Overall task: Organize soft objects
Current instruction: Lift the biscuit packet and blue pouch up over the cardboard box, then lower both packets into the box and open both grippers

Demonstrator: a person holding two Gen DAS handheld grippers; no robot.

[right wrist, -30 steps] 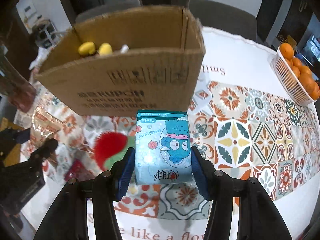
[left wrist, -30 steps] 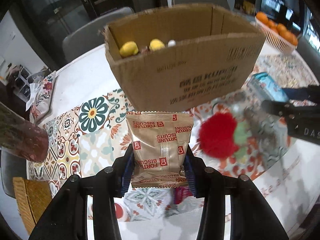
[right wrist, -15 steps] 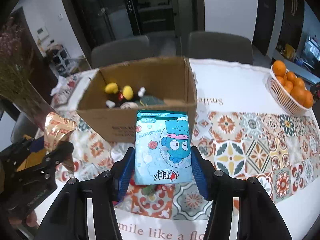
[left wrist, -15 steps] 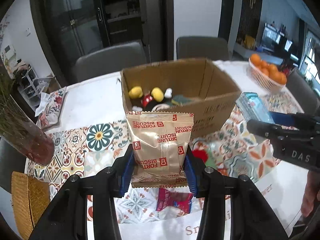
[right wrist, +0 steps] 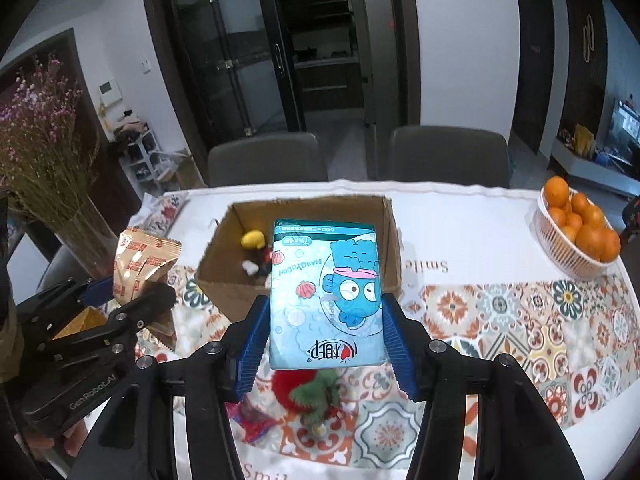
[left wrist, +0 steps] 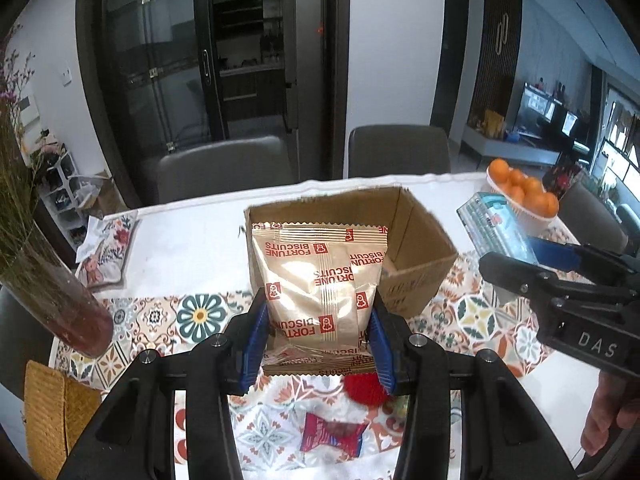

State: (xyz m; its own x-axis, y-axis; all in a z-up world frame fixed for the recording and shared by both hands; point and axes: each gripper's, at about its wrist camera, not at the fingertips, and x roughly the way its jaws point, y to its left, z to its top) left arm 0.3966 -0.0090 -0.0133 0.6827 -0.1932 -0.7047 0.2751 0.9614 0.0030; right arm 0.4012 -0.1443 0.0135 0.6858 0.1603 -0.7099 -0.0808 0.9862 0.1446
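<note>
My left gripper [left wrist: 318,336] is shut on a gold Fortune Biscuits packet [left wrist: 316,280] and holds it high in front of the open cardboard box [left wrist: 420,256]. My right gripper [right wrist: 326,340] is shut on a blue tissue pack [right wrist: 326,292] with a cartoon fish, also raised before the box [right wrist: 224,276]. A yellow and black plush toy [right wrist: 254,240] lies inside the box. A red and green plush strawberry [right wrist: 308,390] and a red snack packet [left wrist: 332,434] lie on the patterned tablecloth below both grippers. The right gripper shows in the left wrist view [left wrist: 516,264], the left gripper in the right wrist view [right wrist: 132,300].
A basket of oranges [right wrist: 576,232] stands at the table's right. A glass vase of dried flowers [right wrist: 80,216] stands at the left. A woven mat [left wrist: 44,420] lies at the near left. A floral cloth [left wrist: 106,252] lies far left. Two grey chairs [right wrist: 448,156] stand behind the table.
Both grippers have risen and pulled back from the box with their packs still held. The box now looks smaller and its inside shows.
</note>
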